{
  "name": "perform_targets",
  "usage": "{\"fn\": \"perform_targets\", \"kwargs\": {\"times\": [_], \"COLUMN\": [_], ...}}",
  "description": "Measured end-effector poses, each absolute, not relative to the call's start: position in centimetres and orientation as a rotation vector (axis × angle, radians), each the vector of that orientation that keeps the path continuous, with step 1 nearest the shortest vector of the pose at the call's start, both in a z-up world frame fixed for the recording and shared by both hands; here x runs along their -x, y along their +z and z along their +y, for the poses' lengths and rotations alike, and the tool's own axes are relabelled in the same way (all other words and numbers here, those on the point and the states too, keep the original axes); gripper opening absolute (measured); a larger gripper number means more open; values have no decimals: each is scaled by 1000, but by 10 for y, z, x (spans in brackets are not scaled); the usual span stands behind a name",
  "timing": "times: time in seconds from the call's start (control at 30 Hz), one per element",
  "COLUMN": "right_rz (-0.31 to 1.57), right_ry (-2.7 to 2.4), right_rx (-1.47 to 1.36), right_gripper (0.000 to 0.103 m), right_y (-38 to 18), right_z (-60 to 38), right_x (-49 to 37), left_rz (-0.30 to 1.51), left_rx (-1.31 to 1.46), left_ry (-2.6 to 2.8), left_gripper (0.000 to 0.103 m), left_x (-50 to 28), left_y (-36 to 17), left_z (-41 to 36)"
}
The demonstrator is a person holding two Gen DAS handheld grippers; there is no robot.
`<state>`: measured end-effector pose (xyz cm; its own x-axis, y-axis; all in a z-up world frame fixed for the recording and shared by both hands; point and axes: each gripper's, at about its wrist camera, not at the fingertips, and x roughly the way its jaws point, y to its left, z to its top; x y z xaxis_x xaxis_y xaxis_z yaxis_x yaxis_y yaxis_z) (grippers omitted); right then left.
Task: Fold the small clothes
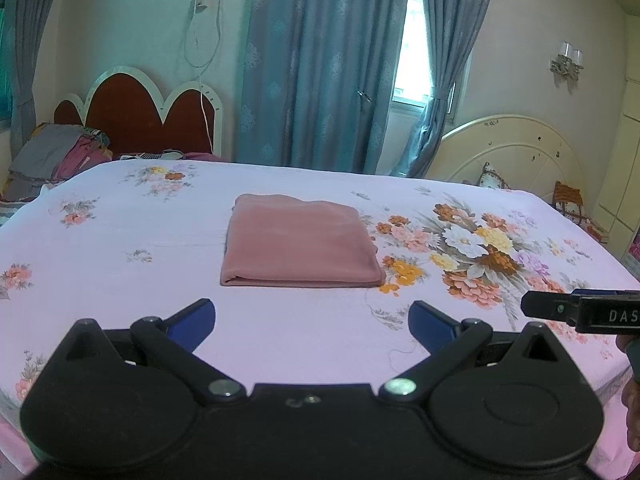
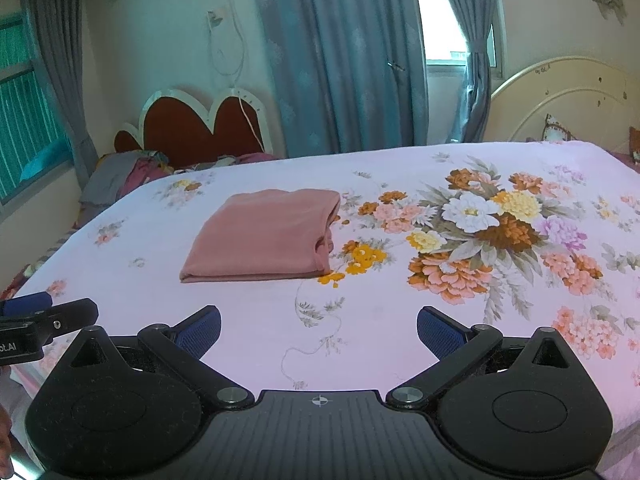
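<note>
A pink garment (image 1: 298, 242) lies folded into a neat rectangle on the floral bedsheet (image 1: 120, 248), just beyond my left gripper (image 1: 312, 326). That gripper is open, its blue-padded fingers spread with nothing between them. In the right wrist view the same folded garment (image 2: 264, 236) sits ahead and to the left of my right gripper (image 2: 318, 334), which is also open and empty. Each gripper's tip shows at the edge of the other's view. Both hover over the near part of the bed, apart from the garment.
The bed's near edge runs below both grippers. A pile of clothes (image 1: 56, 156) lies at the far left by a red headboard (image 1: 136, 112). A cream headboard (image 1: 516, 152) and cushions stand at the right. Blue curtains (image 1: 320, 60) hang behind.
</note>
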<state>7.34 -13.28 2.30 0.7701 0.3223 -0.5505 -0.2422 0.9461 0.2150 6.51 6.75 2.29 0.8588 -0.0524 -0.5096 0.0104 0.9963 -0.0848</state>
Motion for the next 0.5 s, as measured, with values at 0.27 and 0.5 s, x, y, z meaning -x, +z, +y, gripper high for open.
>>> {"fn": "perform_targets", "kwargs": {"times": [0.27, 0.5], "right_rz": [619, 620], "right_ry": [310, 312], "right_rx": [-125, -119], "right_gripper": [103, 103], "right_y": [22, 21], "right_z": [-132, -134], "right_x": [-73, -75], "left_rz": [539, 541], "left_rx": [79, 78], "left_ry": [-35, -37], "left_gripper": [103, 103], "left_x": [-65, -67], "left_y": [22, 21], "left_z": [67, 68]}}
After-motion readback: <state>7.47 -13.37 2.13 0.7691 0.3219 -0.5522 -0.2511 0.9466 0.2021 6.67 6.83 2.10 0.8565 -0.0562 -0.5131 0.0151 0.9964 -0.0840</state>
